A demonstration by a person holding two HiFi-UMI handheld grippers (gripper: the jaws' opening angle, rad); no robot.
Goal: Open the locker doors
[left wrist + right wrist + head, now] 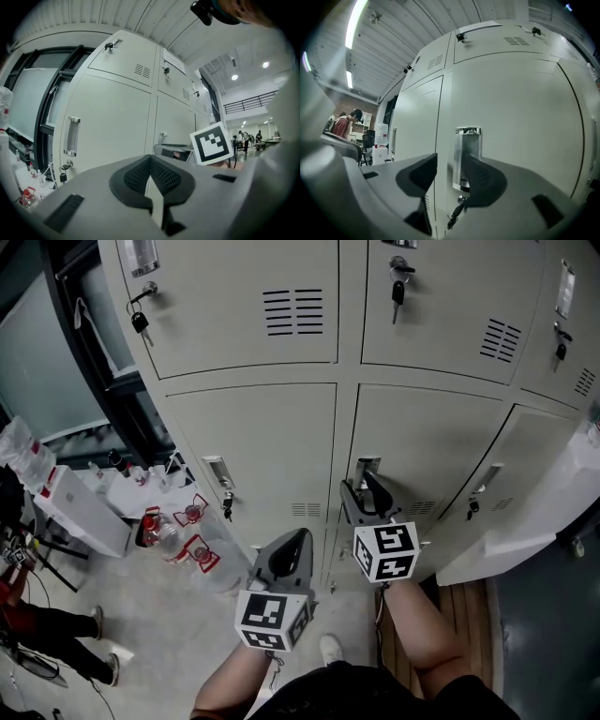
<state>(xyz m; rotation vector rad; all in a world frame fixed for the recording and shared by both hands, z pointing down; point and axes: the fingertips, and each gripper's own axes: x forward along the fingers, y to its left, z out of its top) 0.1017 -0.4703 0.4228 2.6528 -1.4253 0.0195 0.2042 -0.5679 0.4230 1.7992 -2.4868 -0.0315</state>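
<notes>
Cream lockers fill the head view. The lower middle door (422, 442) has a chrome handle (366, 468) with a key hanging under it. My right gripper (367, 495) is open right at that handle. In the right gripper view the handle (467, 140) shows in the gap between the jaws of the right gripper (449, 164), partly behind the right finger (483, 178); contact cannot be told. My left gripper (292, 549) hangs lower and further back, shut and empty, in front of the lower left door (262, 442). From the left gripper (151, 172) that door's handle (71, 136) is far off.
Water bottles (173, 535) and a white box (84, 512) sit on the floor at the left, beside a dark window frame (103, 343). A pale panel (553, 507) juts out at the right. Keys hang in the upper doors (397, 289). A person's legs (56, 634) are at the far left.
</notes>
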